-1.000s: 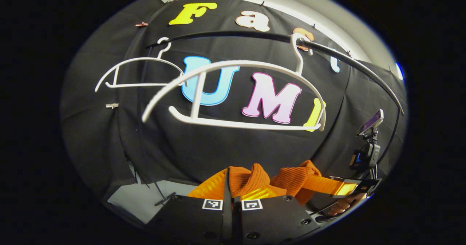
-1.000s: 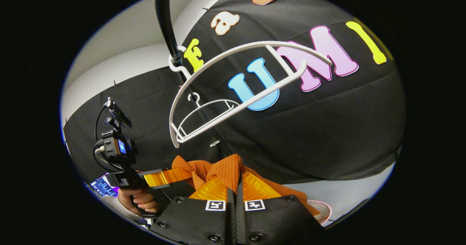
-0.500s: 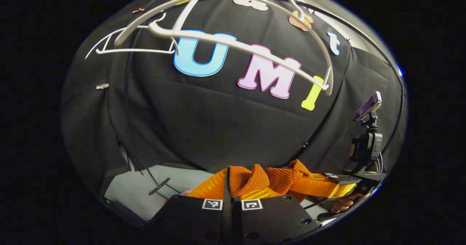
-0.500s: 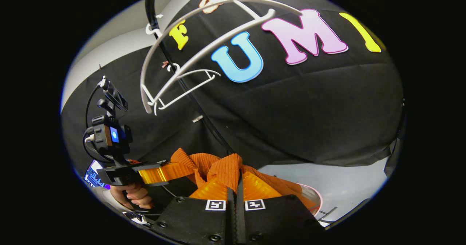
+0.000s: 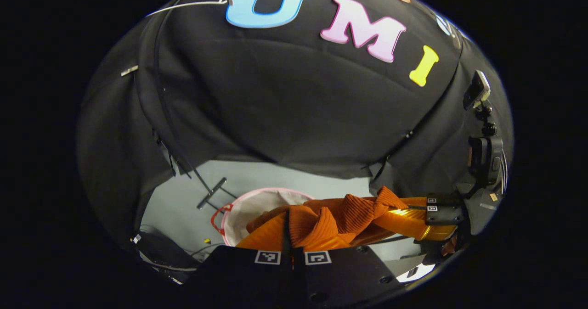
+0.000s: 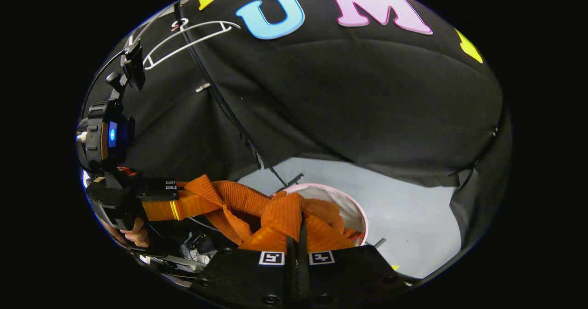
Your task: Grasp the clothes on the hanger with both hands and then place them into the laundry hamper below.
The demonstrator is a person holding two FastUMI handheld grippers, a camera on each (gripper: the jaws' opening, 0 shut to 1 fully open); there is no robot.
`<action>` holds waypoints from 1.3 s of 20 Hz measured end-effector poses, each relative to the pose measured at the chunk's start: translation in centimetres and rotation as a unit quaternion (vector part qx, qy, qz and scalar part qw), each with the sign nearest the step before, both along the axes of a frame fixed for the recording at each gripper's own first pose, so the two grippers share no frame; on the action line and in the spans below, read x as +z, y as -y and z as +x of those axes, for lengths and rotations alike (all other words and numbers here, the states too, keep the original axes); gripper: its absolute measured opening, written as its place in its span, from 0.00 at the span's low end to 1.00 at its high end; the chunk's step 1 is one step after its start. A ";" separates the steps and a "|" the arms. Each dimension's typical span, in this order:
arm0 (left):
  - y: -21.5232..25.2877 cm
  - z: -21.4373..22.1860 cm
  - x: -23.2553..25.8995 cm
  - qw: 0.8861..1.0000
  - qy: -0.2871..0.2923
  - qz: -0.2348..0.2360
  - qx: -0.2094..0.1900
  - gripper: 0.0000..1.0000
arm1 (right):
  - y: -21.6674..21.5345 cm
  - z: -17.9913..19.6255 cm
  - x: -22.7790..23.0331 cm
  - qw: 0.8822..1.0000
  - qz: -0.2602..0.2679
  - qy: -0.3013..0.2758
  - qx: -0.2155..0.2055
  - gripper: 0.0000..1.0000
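Both grippers (image 5: pixel 290 228) (image 6: pixel 296 228) low over hamper (image 5: pixel 239 208)

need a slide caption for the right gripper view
Right gripper shut on the orange garment, left gripper gripping its other end, above the pink-rimmed laundry hamper.

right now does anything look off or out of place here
Nothing stands out. Both claws, left and right, pinch the orange garment, bunched between them above the pink-rimmed hamper. An empty white hanger hangs on the rail.
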State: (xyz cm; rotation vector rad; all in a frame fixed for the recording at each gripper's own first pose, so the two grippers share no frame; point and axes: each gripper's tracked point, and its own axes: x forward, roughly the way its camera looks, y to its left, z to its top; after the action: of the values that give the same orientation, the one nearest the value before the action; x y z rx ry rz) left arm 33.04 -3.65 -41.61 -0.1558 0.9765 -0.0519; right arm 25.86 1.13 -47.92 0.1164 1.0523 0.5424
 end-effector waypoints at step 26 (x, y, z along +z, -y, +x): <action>-0.6 -5.3 -8.4 0.991 -0.130 0.019 0.026 0.96 | 2.2 -4.6 -7.4 0.990 -0.121 -0.078 -0.010 0.99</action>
State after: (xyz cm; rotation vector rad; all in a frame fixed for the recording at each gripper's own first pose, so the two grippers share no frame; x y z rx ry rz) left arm 27.78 -3.09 -49.97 -0.1564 1.2314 0.0358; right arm 21.28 -1.09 -55.36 -0.0458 1.2607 0.3887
